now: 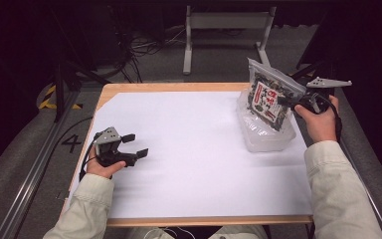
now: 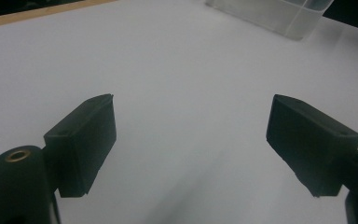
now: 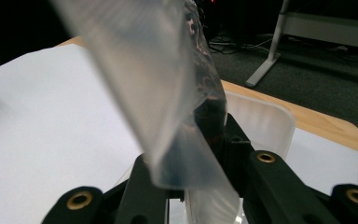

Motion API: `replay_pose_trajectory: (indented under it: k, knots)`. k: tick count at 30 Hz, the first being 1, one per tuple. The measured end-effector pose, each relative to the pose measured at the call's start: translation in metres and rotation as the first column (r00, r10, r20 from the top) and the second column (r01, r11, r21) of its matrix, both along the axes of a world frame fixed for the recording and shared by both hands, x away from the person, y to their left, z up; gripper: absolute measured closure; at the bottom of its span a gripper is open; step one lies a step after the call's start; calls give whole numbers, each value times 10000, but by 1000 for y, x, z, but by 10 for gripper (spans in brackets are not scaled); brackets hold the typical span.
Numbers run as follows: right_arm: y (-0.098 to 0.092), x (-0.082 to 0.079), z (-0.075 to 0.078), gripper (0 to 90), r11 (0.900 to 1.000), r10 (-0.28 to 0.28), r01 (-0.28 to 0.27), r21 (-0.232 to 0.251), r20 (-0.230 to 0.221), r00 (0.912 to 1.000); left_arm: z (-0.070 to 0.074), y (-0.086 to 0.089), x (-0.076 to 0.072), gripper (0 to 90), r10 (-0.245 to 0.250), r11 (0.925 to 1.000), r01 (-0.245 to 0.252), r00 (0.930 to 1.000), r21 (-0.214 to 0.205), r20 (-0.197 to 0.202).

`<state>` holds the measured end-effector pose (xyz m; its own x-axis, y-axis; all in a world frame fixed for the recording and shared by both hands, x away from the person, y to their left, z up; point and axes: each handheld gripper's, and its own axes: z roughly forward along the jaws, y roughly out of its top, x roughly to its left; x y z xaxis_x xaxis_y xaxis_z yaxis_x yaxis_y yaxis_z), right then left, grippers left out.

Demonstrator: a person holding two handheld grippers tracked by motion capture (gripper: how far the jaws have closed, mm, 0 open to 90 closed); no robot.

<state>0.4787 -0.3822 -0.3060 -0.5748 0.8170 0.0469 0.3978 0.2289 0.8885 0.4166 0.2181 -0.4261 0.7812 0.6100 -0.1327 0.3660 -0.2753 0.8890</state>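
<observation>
A clear plastic bag of dark dried food with a red and white label (image 1: 267,94) hangs tilted above a clear plastic tub (image 1: 266,134) at the table's right side. My right gripper (image 1: 287,101) is shut on the bag's right edge. In the right gripper view the bag's clear sealed strip (image 3: 168,102) rises from between the closed jaws, and the tub's rim (image 3: 270,116) lies just behind it. My left gripper (image 1: 135,146) rests low over the white sheet at the left, open with nothing between its fingers (image 2: 86,140).
A white sheet (image 1: 189,149) covers most of the wooden table (image 1: 169,87). Beyond the far edge are a white stand's legs (image 1: 186,50) and cables on the floor. A metal rail (image 1: 30,174) runs along the table's left.
</observation>
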Motion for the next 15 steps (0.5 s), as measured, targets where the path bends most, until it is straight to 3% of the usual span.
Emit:
replay_pose_trajectory:
  k: [9,15]
  knots:
    - [-5,2,-14,757,9998,-96,99,187,-181,9998,0,0,0,167,-48,10000,48,10000,2,-40]
    - [-6,2,-19,757,9993,-142,143,341,-27,9999,-1,-1,0,167,-25,10000,25,10000,29,-60]
